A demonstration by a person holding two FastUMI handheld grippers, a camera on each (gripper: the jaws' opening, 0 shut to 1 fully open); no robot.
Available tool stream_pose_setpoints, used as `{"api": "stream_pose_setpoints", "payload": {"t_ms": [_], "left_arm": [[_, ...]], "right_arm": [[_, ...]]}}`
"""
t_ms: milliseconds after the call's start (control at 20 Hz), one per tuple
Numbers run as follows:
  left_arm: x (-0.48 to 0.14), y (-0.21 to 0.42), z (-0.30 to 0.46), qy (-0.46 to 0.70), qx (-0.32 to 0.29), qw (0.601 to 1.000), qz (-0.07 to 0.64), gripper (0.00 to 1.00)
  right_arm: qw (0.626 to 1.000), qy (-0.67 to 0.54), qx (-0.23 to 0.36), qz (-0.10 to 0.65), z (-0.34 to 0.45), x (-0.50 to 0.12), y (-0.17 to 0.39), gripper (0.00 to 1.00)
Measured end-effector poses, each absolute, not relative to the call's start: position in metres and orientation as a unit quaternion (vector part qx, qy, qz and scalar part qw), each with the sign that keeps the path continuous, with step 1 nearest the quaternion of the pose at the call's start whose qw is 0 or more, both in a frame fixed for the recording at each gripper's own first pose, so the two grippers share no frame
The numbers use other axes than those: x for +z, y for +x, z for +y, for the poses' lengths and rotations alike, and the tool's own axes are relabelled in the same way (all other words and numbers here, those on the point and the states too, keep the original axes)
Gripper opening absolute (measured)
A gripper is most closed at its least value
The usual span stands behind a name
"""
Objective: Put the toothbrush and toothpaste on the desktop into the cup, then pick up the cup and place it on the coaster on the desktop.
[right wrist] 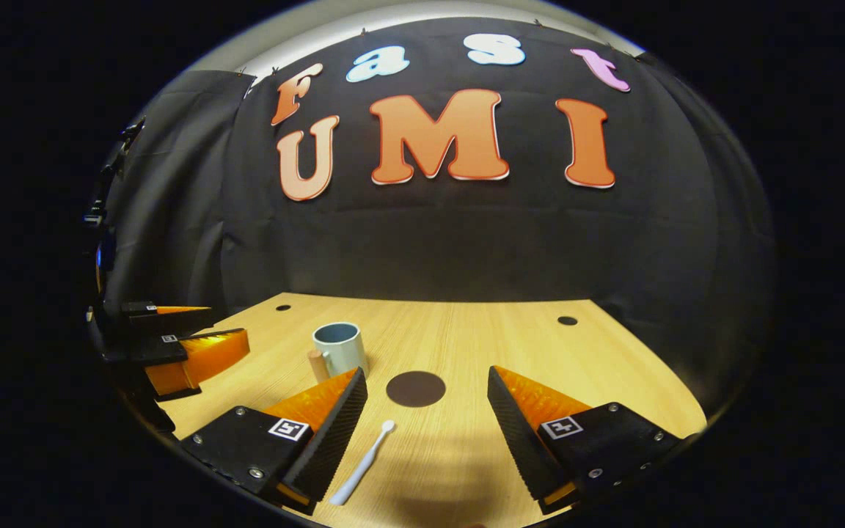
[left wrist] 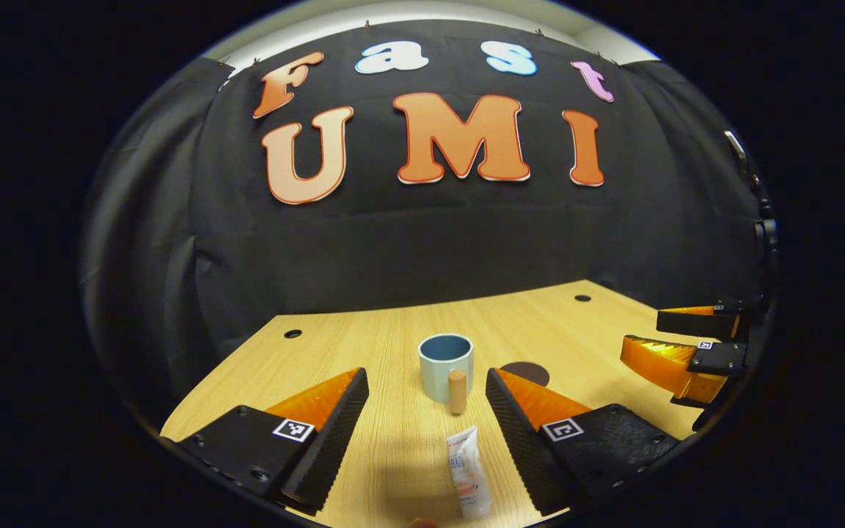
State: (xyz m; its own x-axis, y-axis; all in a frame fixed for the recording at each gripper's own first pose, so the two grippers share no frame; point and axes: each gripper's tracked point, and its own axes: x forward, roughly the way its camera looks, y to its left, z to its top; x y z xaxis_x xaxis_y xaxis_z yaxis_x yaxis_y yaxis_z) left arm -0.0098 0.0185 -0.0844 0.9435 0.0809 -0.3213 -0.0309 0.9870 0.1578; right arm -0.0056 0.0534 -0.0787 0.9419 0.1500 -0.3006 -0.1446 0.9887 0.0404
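The toothpaste [left wrist: 469, 473] is cut off below, the coaster [left wrist: 527, 372] half hidden; both hand-held grippers [left wrist: 427, 381] [right wrist: 427, 381] spread wide, empty.

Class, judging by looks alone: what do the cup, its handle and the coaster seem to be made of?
Cup: probably glazed ceramic, a smooth pale wall with a soft sheen. Handle: looks like unfinished wood or cork, tan and matt. Coaster: flat, dark brown, matt; possibly leather or felt, hard to tell.

We've got a light wood table [right wrist: 466, 330] here with small dark round holes near its back edge: one by the back left corner [right wrist: 283, 307], another toward the back right [right wrist: 567, 320]. Black cloth wall [right wrist: 466, 235] right behind it.
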Motion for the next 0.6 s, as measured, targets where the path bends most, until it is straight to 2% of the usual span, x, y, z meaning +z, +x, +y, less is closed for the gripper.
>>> {"api": "stream_pose_setpoints", "payload": {"t_ms": [200,600], "left_arm": [[-0.131,-0.013,0.014,0.051,0.017,0.968,0.244,0.97],[-0.179,-0.022,0.013,0.029,0.017,0.944,0.328,0.98]], "right_arm": [[0.967,0.021,0.096,0.235,0.069,-0.123,-0.010,0.97],[0.935,0.008,0.099,0.340,0.087,-0.180,-0.018,0.86]]}}
